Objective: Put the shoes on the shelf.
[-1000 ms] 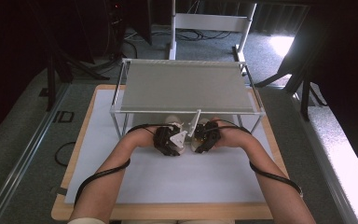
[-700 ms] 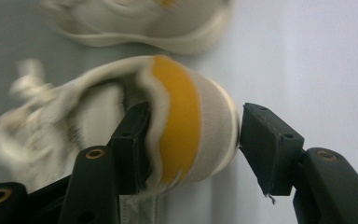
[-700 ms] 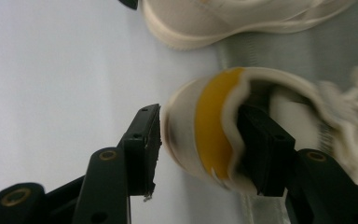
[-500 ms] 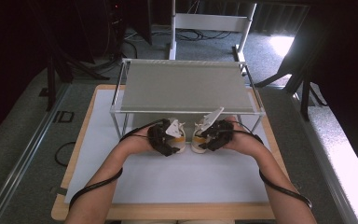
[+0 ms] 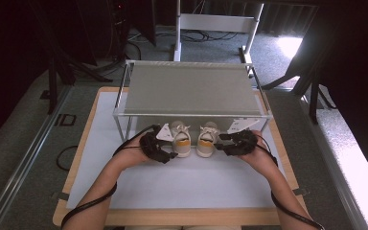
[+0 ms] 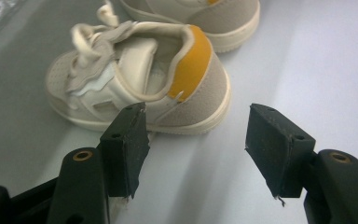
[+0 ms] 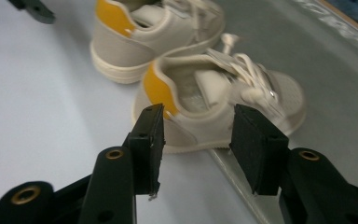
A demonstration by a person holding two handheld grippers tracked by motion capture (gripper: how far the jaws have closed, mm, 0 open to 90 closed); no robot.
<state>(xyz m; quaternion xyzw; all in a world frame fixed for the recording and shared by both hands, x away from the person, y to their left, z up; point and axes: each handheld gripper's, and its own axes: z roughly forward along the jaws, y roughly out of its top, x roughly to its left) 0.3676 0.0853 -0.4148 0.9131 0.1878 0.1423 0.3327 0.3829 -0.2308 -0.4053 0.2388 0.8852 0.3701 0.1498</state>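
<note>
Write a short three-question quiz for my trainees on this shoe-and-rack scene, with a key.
1. True or false: the left gripper is shut on the near cream toddler sneaker with a mustard heel tab.
2. Where do the two sneakers sit relative to the metal-framed rack with a grey shelf?
3. Fill in: the right gripper has its jaws ____.

Key: 1. False, open. 2. Side by side at its front edge, heels toward the person. 3. Open.

My table [image 5: 76, 201] has a pale wooden edge and a white mat [image 5: 182, 184] over its top. A metal-framed rack [image 5: 191, 91] with a grey shelf stands at its far side. Around it lies grey carpet [image 5: 19, 143]. Beyond, a white stand [image 5: 215, 24] and cables sit in a dark room, with a patch of bright light [image 5: 290, 45] on the floor.
</note>
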